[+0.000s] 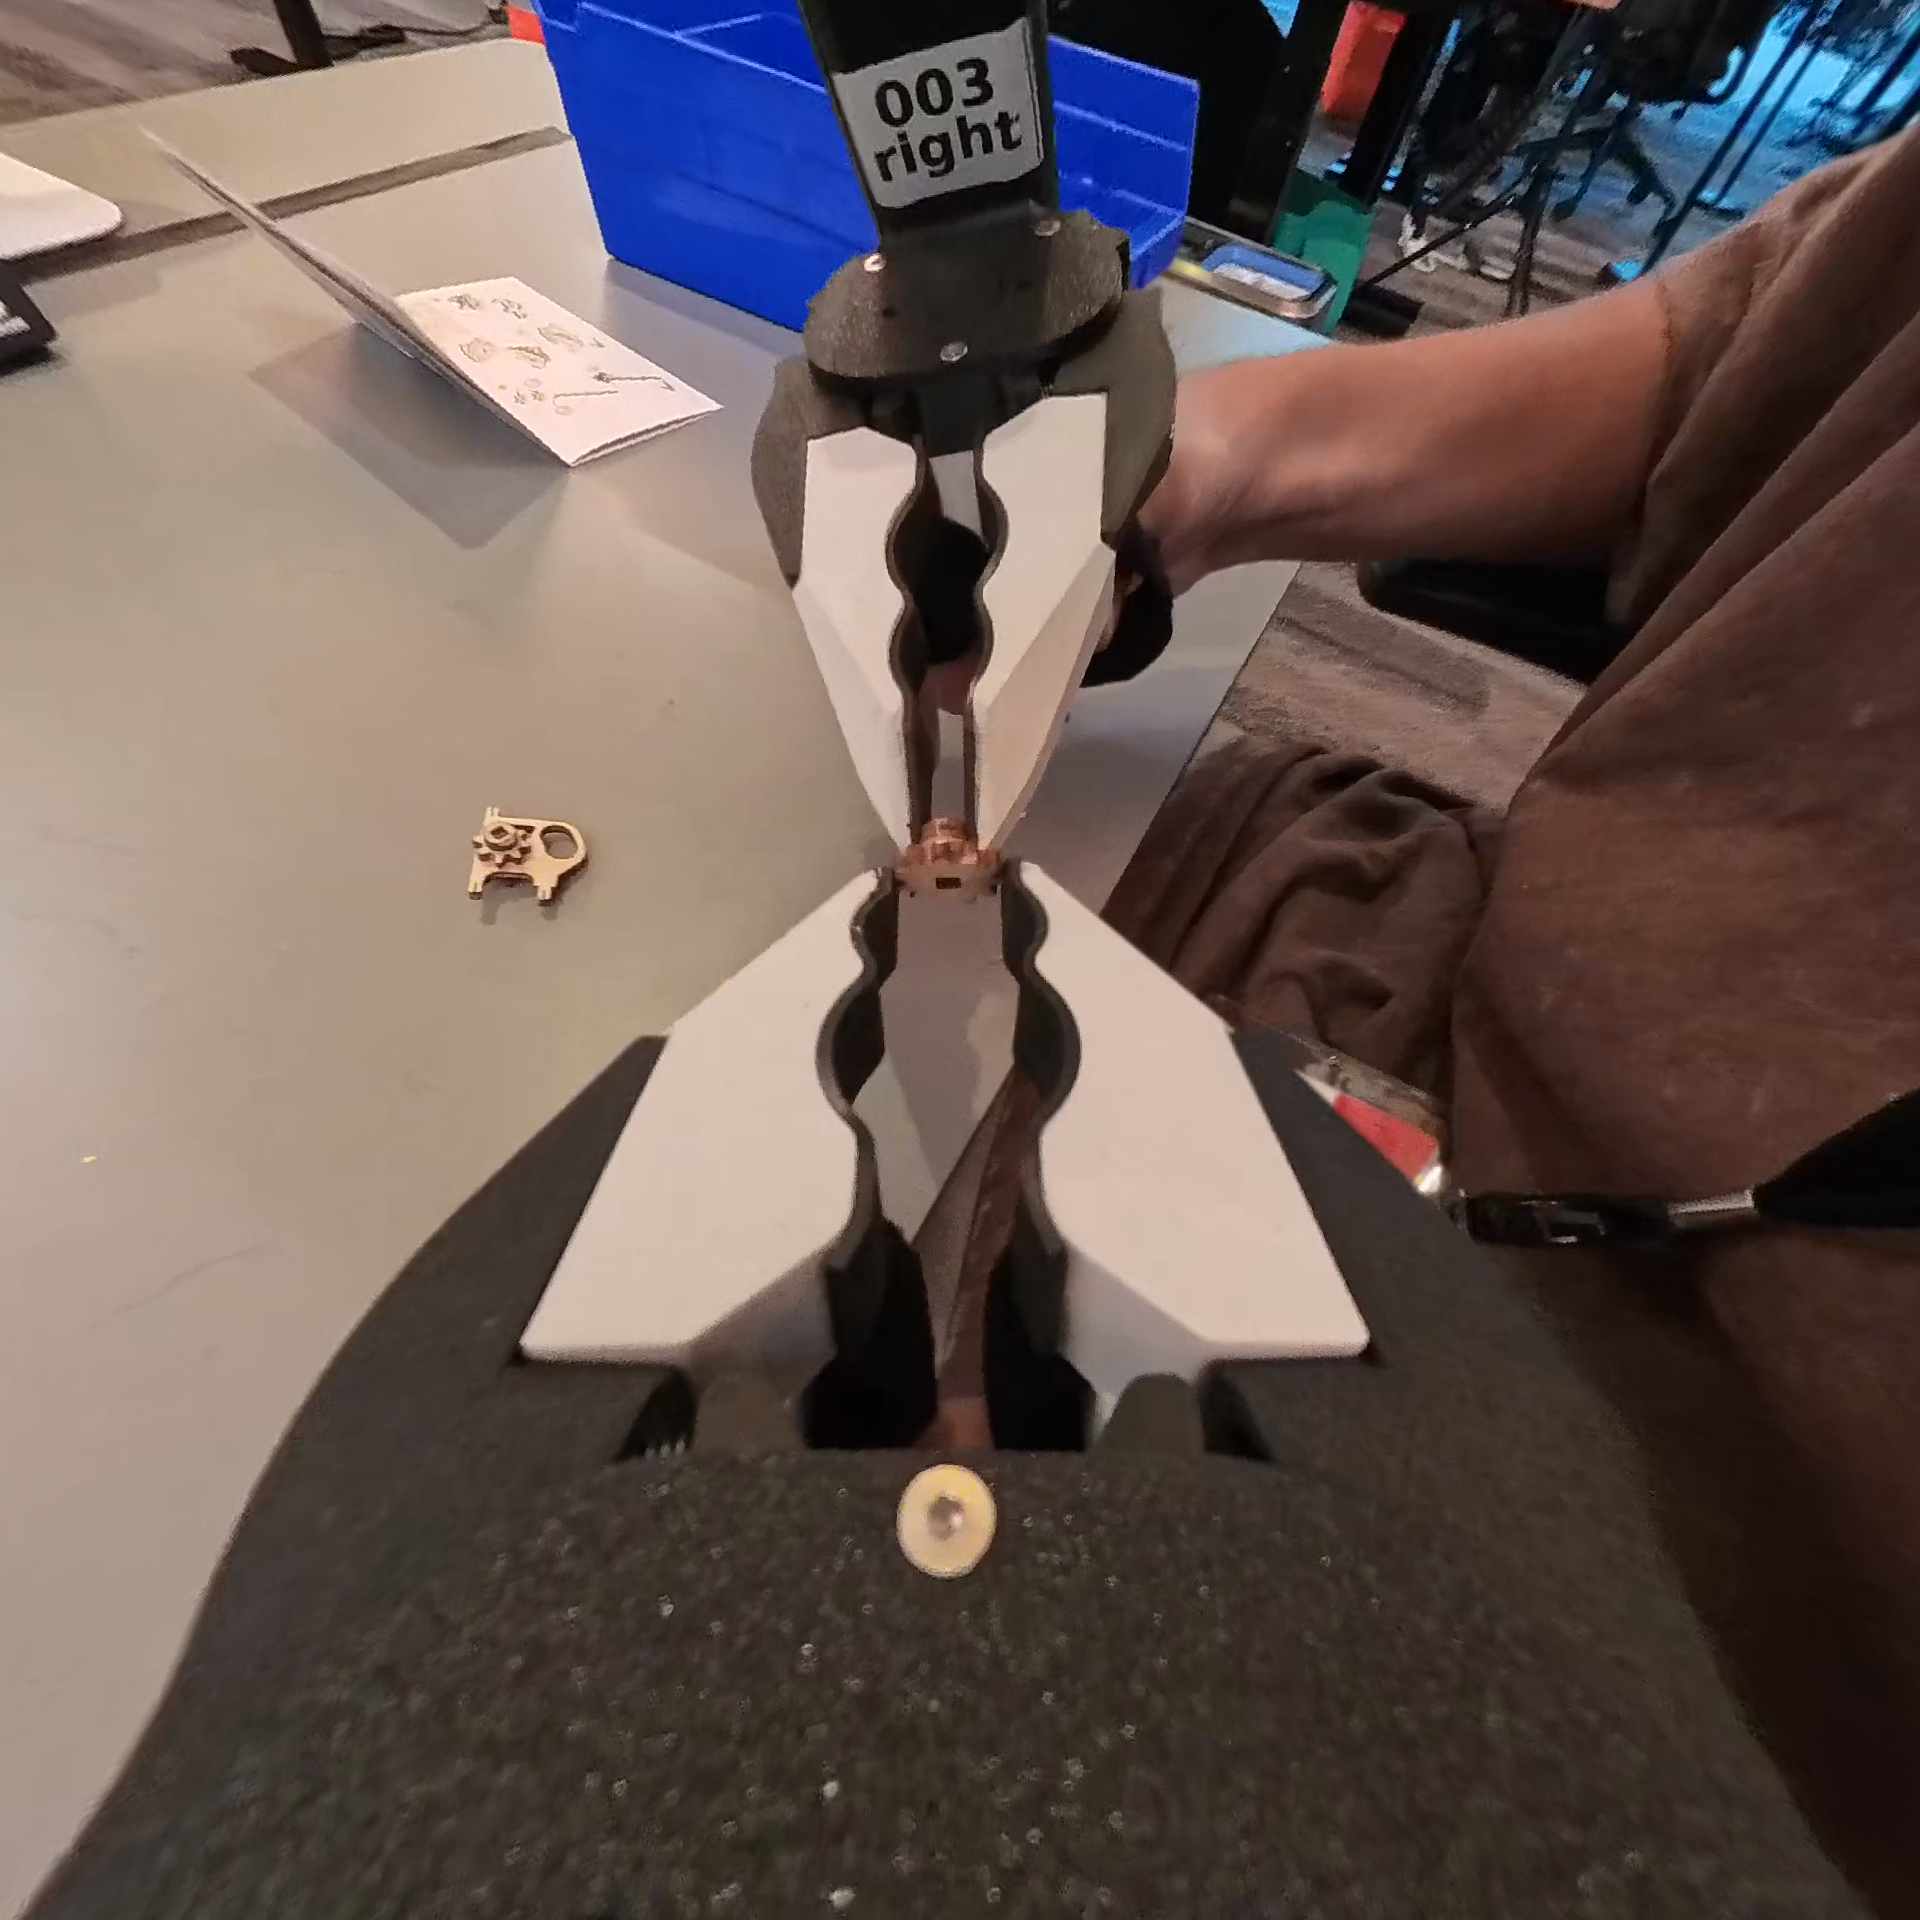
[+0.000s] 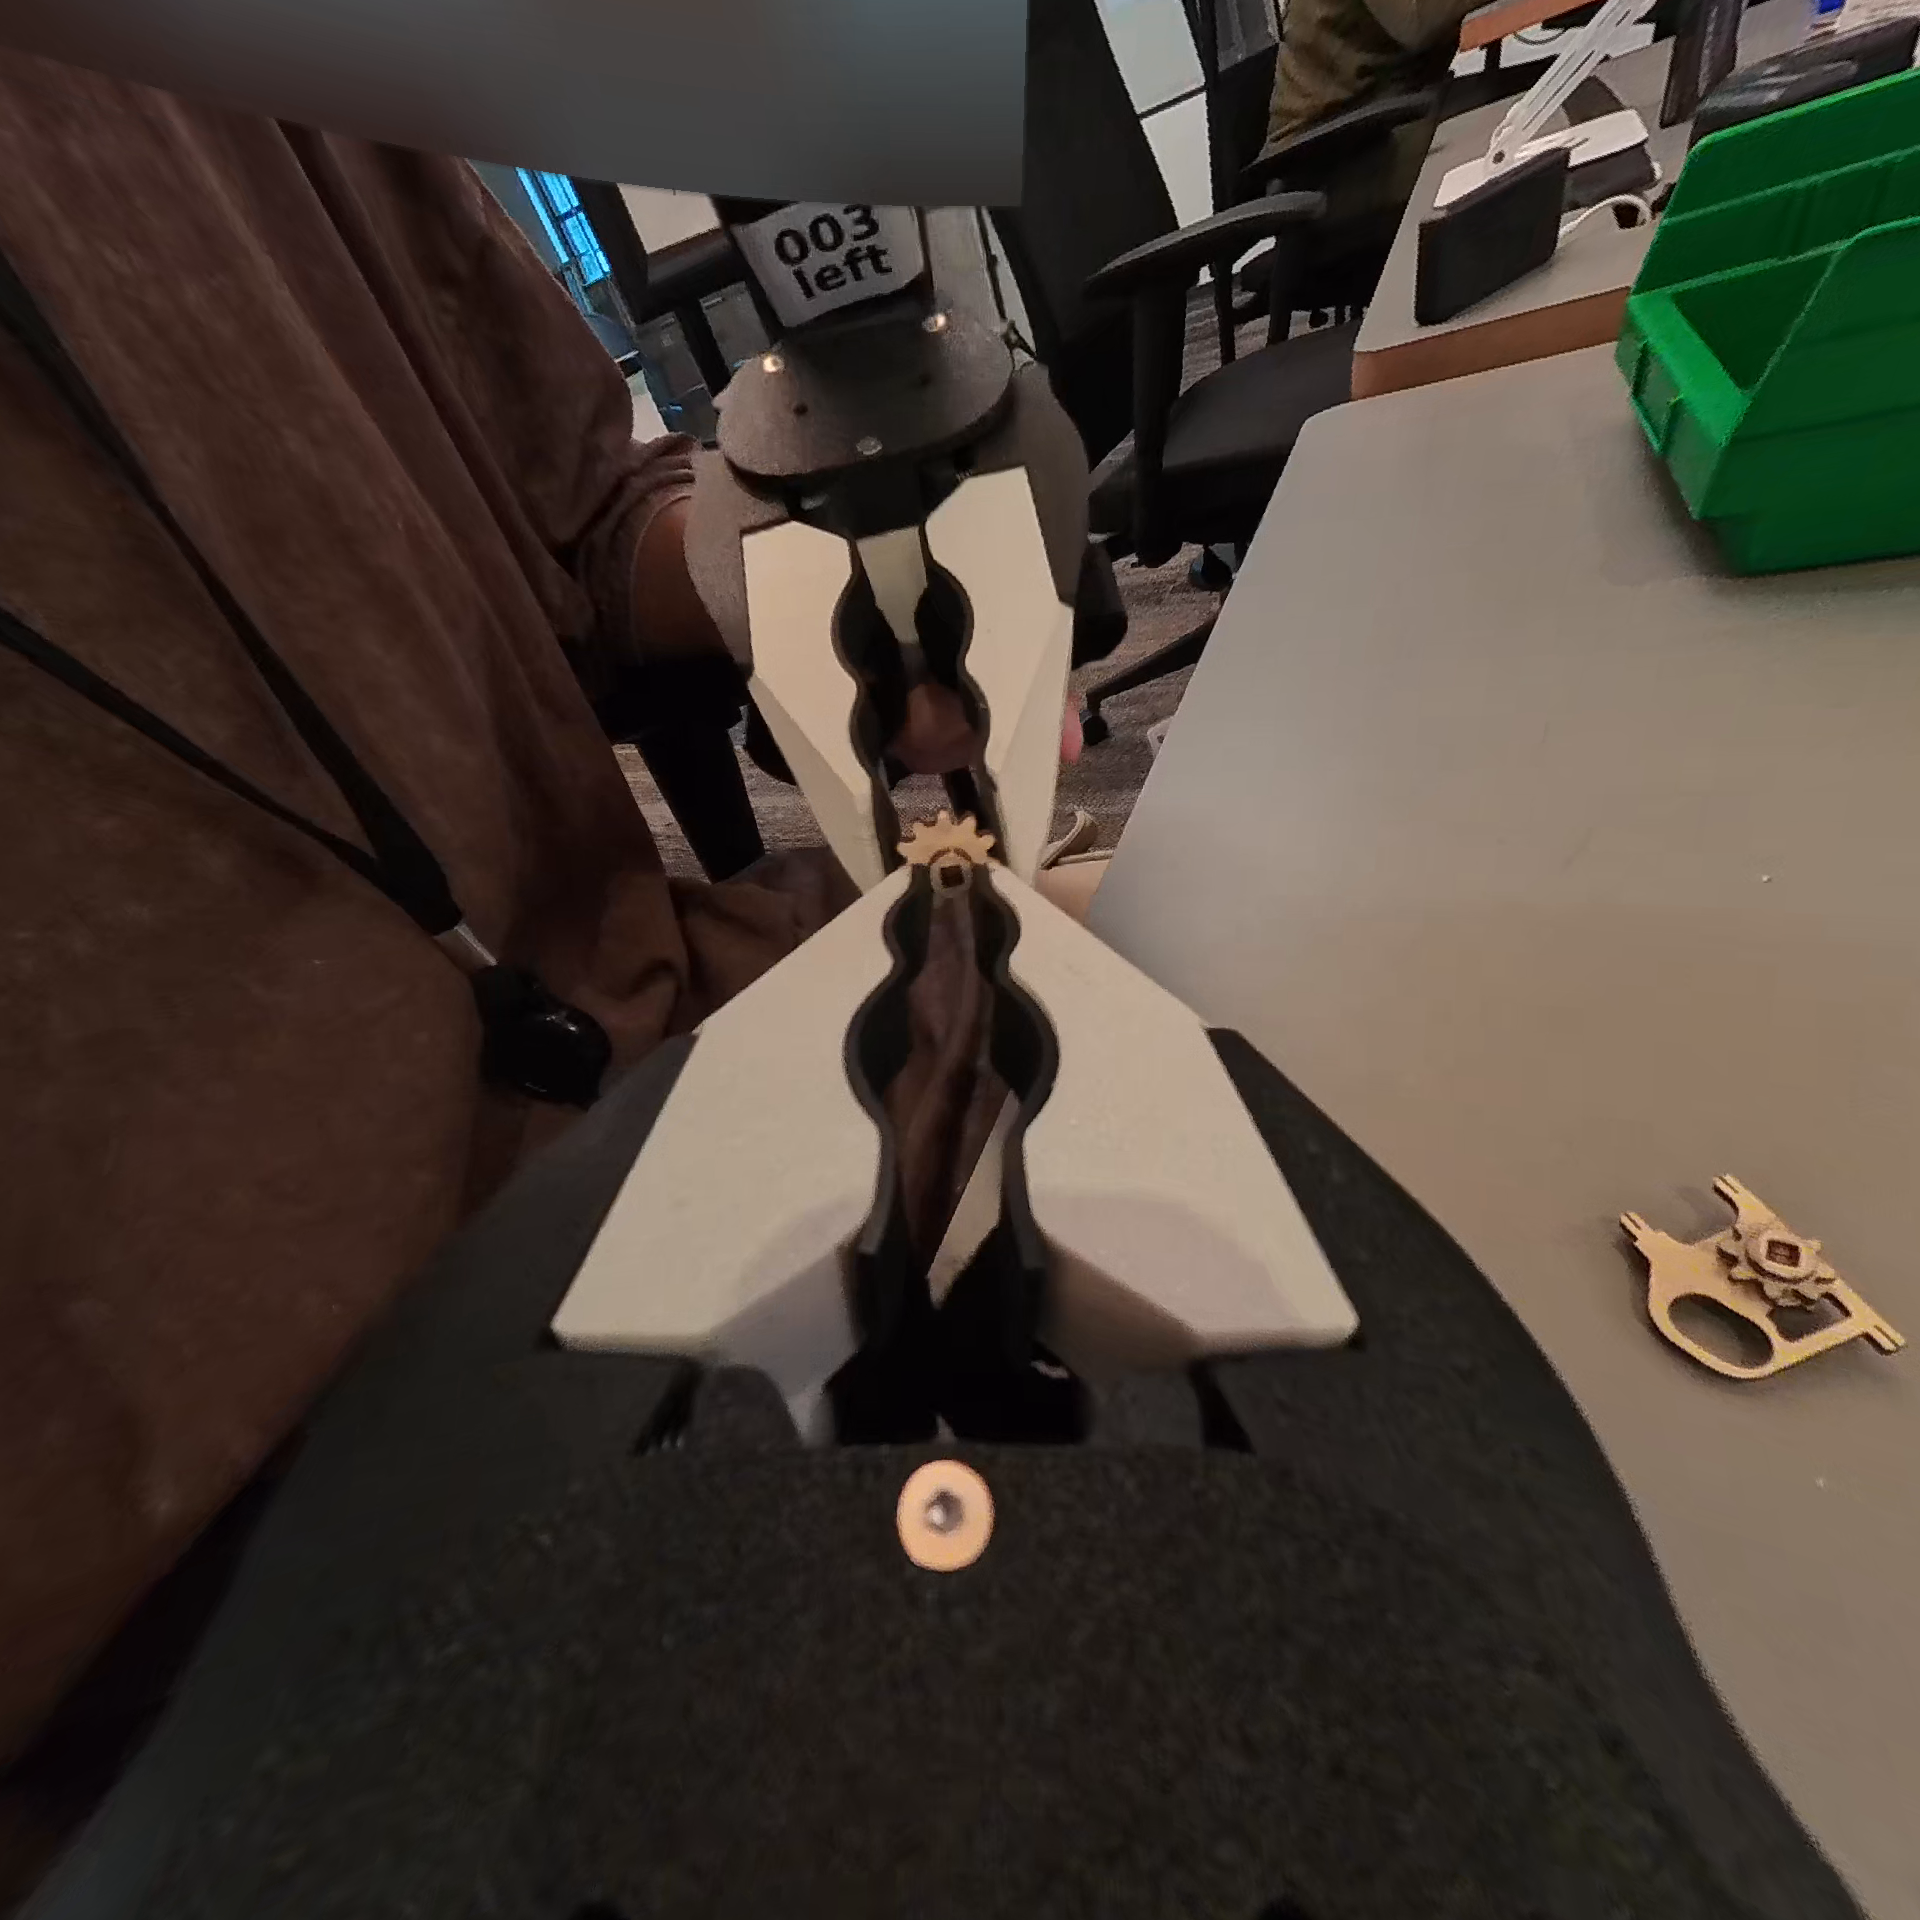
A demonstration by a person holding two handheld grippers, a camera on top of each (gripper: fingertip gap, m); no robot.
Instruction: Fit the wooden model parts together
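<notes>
Left wrist view, from the left: a folded paper sheet (image 1: 540,358) lay on the grey table (image 1: 260,675), a blue bin (image 1: 717,156) behind it. A flat wooden plate carrying a small gear (image 1: 527,854) rested alone on the table, well apart from both tools. At centre, the left gripper (image 1: 943,885) had its fingers nearly closed, pinching a small wooden gear (image 1: 943,868) by its sides. The right gripper (image 1: 943,821) met it tip to tip, fingers drawn close on the same gear. In the right wrist view the gear (image 2: 945,847) sat between both tips, off the table edge; a green bin (image 2: 1787,374) stood far right.
</notes>
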